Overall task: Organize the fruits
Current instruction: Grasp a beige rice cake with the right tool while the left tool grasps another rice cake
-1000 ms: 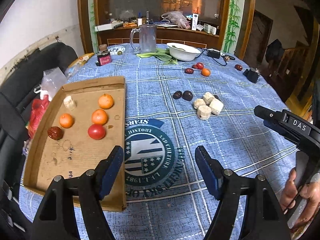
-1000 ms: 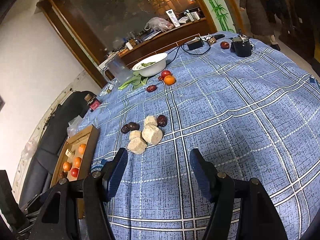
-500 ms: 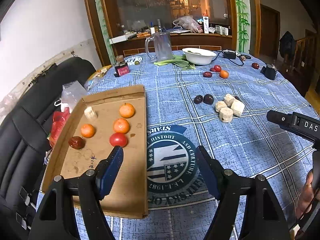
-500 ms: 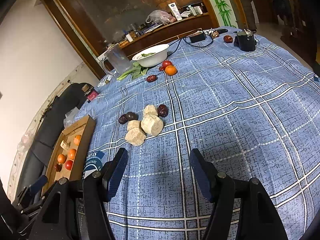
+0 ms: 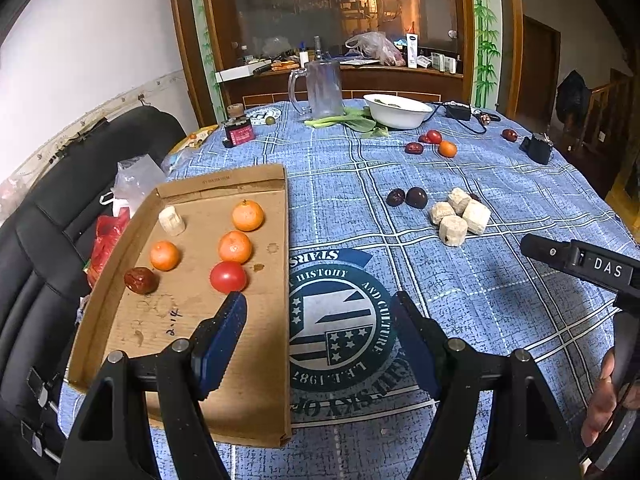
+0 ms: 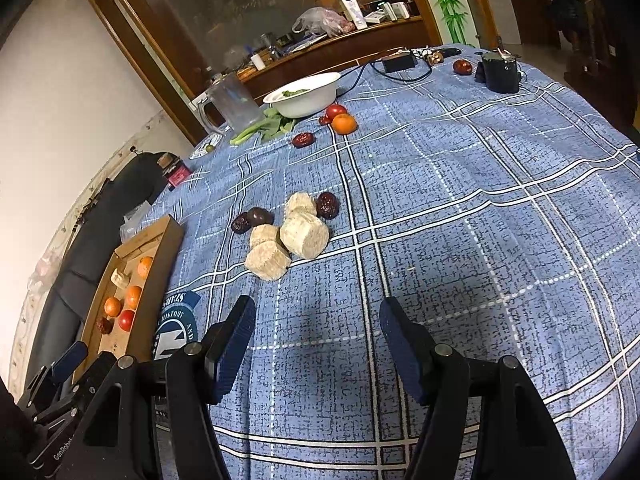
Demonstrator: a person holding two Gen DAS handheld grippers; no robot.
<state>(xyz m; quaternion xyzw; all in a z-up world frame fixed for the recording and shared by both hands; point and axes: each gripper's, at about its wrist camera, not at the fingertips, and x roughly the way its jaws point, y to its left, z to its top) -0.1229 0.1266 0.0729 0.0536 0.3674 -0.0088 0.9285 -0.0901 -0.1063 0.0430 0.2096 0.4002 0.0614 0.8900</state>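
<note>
Three oranges (image 5: 235, 246), one tomato (image 5: 228, 276) and a date (image 5: 140, 280) sit in our cardboard tray (image 5: 224, 178) at left, its long axis running up-frame; our left gripper (image 5: 318, 314) gapes empty. From the right wrist, four pale cylinders (image 6: 304, 235) lie at centre above our right gripper (image 6: 317, 316), jaws parted, holding nothing.

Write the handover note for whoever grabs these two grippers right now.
Left gripper: open, empty, over the edge of the cardboard tray.
Right gripper: open, empty, over bare tablecloth.
Done: tray holds three oranges, a tomato, a red date and one pale chunk.
Left: pale chunks with dark fruits mid-table; tomato, orange and date near the white bowl; one red fruit far right.
</note>
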